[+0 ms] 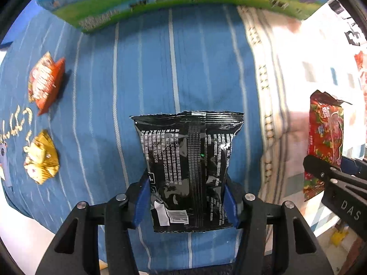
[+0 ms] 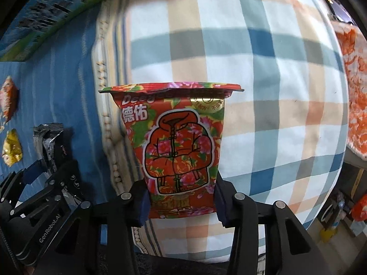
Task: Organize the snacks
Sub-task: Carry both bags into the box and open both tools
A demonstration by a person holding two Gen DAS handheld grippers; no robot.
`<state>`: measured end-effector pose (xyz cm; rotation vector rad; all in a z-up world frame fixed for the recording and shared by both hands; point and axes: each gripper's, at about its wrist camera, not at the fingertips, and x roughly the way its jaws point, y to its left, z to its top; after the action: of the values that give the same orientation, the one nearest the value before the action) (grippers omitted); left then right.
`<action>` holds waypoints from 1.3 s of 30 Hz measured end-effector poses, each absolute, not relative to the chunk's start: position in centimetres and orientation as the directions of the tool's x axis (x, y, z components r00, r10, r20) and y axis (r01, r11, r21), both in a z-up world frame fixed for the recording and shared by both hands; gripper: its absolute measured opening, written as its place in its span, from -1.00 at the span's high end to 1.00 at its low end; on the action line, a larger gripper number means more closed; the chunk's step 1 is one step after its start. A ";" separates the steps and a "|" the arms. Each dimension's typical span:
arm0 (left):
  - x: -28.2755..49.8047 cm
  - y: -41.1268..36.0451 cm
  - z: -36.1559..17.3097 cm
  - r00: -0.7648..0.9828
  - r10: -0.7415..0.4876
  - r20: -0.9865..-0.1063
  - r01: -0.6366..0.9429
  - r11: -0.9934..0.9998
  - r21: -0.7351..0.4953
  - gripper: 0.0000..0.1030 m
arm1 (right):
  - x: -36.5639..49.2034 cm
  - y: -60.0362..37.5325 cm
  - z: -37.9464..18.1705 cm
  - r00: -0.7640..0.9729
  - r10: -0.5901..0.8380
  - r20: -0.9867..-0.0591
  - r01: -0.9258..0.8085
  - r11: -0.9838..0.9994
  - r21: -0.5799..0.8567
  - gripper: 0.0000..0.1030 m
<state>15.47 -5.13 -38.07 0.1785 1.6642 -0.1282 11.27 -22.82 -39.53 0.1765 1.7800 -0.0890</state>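
Both sets of jaws are pinching a packet each. Our left gripper (image 1: 187, 202) clamps its blue pads against the two sides of a black packet (image 1: 189, 167), which stands upright with its printed back and barcode towards the camera, held above the blue striped cloth (image 1: 146, 73). Our right gripper (image 2: 181, 204) grips a red floral packet (image 2: 177, 146) by its lower edges, the jacket drawing facing us, over a checked cloth (image 2: 263, 80) of blue, white and tan. From the left wrist we see that red packet off to the right, with the right gripper's black finger across its lower part. Lying on the blue cloth to the left, well apart from the black packet, are an orange snack pack (image 1: 45, 82) and a gold wrapped snack (image 1: 41, 158), one near the other. A green and blue printed box (image 1: 160, 4) runs along the far edge of the cloth.
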 end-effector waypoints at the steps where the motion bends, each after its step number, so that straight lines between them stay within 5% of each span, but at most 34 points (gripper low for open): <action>1: 15.6 -5.2 -37.3 -0.081 0.037 -0.996 0.194 0.981 0.020 -0.01 | 11.2 -22.6 -38.6 -0.189 0.074 -0.979 0.160 0.986 0.044 0.08; 15: 20.1 -4.6 -22.0 0.210 -0.068 -0.975 0.163 0.986 -0.034 -0.01 | 11.0 -21.6 -23.8 0.078 0.128 -0.989 0.071 0.989 0.133 0.09; 26: 29.2 -0.9 -18.8 0.284 -0.062 -0.957 0.101 0.994 -0.034 -0.01 | 18.2 -21.8 -17.9 0.166 0.201 -0.966 0.071 0.974 0.215 0.09; 39: 45.4 1.5 -26.9 0.097 0.059 -0.994 0.071 0.995 0.066 -0.01 | 32.9 -23.1 -27.1 -0.017 0.080 -0.997 0.104 0.992 0.077 0.09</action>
<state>45.38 1.47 -26.93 0.1061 1.4746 -0.0092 32.95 -23.09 -27.11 0.1432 1.5892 -0.0192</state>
